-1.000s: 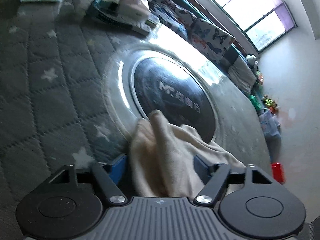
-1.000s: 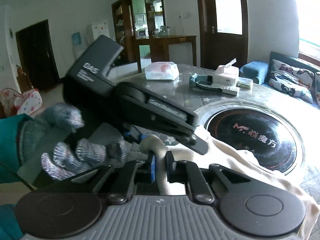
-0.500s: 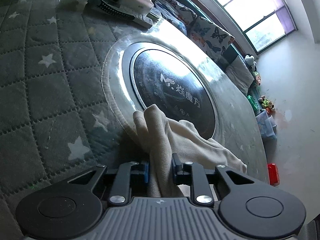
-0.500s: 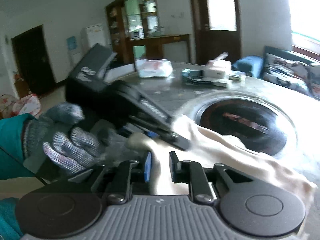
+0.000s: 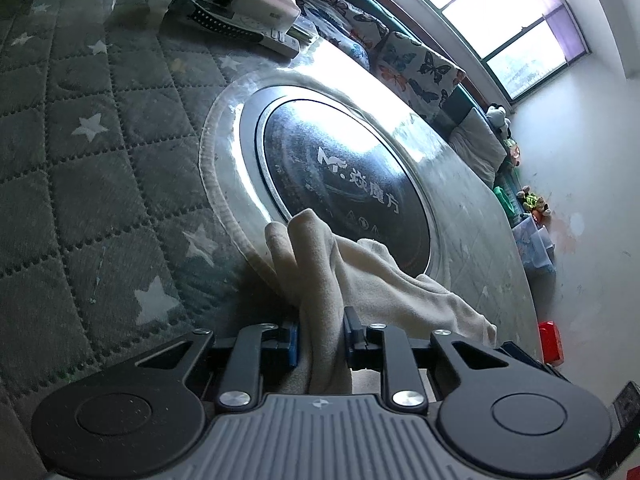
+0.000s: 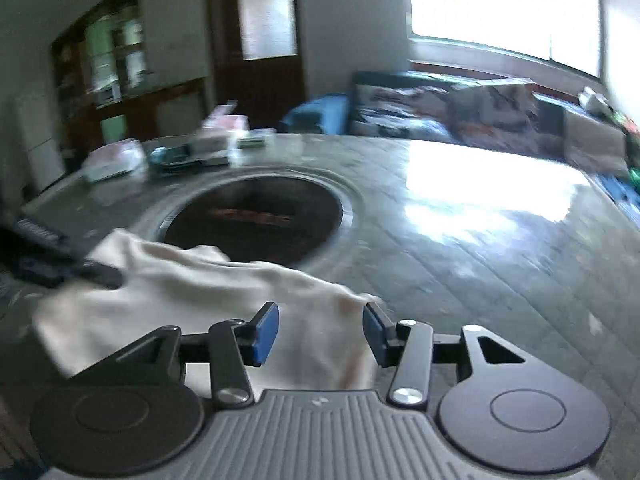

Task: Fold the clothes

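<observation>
A cream garment point(image 5: 360, 280) lies bunched on the table beside the round black cooktop point(image 5: 344, 172). My left gripper point(image 5: 321, 336) is shut on a raised fold of the cream garment. In the blurred right wrist view the same garment point(image 6: 208, 292) spreads below and in front of my right gripper point(image 6: 318, 332), whose jaws stand apart with cloth under the gap. The left gripper's fingers point(image 6: 96, 274) show at the garment's left end.
A quilted grey star-pattern cover point(image 5: 80, 160) lies over the table. A tissue box point(image 5: 264, 4), a remote and a dark tray point(image 5: 216, 8) sit at the far edge. A sofa with butterfly cushions point(image 5: 416, 64) stands beyond. A red object point(image 5: 550, 340) lies on the floor.
My left gripper closed on the garment fold and holds it. My right gripper let go of the cloth, opened and swung to the right, along the garment.
</observation>
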{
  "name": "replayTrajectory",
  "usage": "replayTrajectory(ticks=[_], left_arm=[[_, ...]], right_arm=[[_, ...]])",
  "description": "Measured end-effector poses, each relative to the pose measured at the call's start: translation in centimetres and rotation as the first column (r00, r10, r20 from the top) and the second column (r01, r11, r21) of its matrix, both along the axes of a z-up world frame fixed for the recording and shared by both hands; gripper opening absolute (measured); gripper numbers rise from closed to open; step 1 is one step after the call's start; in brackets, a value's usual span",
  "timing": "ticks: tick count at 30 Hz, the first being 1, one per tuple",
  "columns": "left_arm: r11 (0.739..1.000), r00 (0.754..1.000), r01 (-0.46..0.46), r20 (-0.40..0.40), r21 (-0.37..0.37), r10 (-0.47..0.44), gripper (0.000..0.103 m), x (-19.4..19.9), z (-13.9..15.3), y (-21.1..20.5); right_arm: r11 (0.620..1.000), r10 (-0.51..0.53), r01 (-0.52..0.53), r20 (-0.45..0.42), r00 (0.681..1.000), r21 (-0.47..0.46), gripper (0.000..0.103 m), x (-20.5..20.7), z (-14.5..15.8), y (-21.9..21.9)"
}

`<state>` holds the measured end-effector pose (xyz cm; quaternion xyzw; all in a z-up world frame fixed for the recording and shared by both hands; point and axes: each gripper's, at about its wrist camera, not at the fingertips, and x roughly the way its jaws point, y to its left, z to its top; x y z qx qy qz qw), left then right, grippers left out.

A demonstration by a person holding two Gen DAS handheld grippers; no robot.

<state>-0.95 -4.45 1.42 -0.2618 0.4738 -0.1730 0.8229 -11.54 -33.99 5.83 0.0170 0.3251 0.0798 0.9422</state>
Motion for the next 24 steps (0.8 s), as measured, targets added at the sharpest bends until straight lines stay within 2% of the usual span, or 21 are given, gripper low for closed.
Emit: replayTrajectory(ticks=[4, 10, 11, 13, 15, 18, 24], left_arm=[[1.0, 1.0, 0.005, 0.005, 0.009, -0.005, 0.023, 0.0, 0.1, -0.1], [0.999, 1.0, 0.016, 0.022, 0.03, -0.017, 0.023, -0.1, 0.2, -0.4], [0.999, 0.999, 0.02, 0.029, 0.038, -0.021, 0.023, -0.1, 0.2, -0.5], [0.998, 0.999, 0.027, 0.04, 0.056, -0.029, 0.023, -0.2, 0.3, -0.8], [0.995, 0.998, 0.036, 0.053, 0.093, -0.041, 0.022, -0.3, 0.7, -1.2], [0.99, 0.994, 0.06, 0.088, 0.13, -0.072, 0.02, -0.4, 1.7, -2.1], [0.979, 0.976, 0.128, 0.154, 0.156, -0.152, 0.019, 0.2, 4.3, -5.2]], right_arm=[[0.996, -0.065, 0.067, -0.038, 0.997, 0.052, 0.047, 0.8, -1.6, -1.7], [0.984, -0.076, 0.084, -0.056, 0.996, 0.158, 0.045, 1.1, -2.5, -2.6], [0.981, -0.073, 0.082, -0.059, 0.996, 0.173, 0.044, 1.1, -2.6, -2.7], [0.979, -0.066, 0.075, -0.054, 0.996, 0.19, 0.027, 1.1, -2.6, -2.5], [0.974, -0.072, 0.079, -0.042, 0.997, 0.212, 0.016, 0.8, -2.3, -2.4], [0.974, -0.074, 0.076, -0.017, 0.997, 0.214, 0.014, 0.2, -1.4, -2.4], [0.978, -0.082, 0.068, 0.064, 0.995, 0.196, 0.014, -1.4, 1.4, -3.4]])
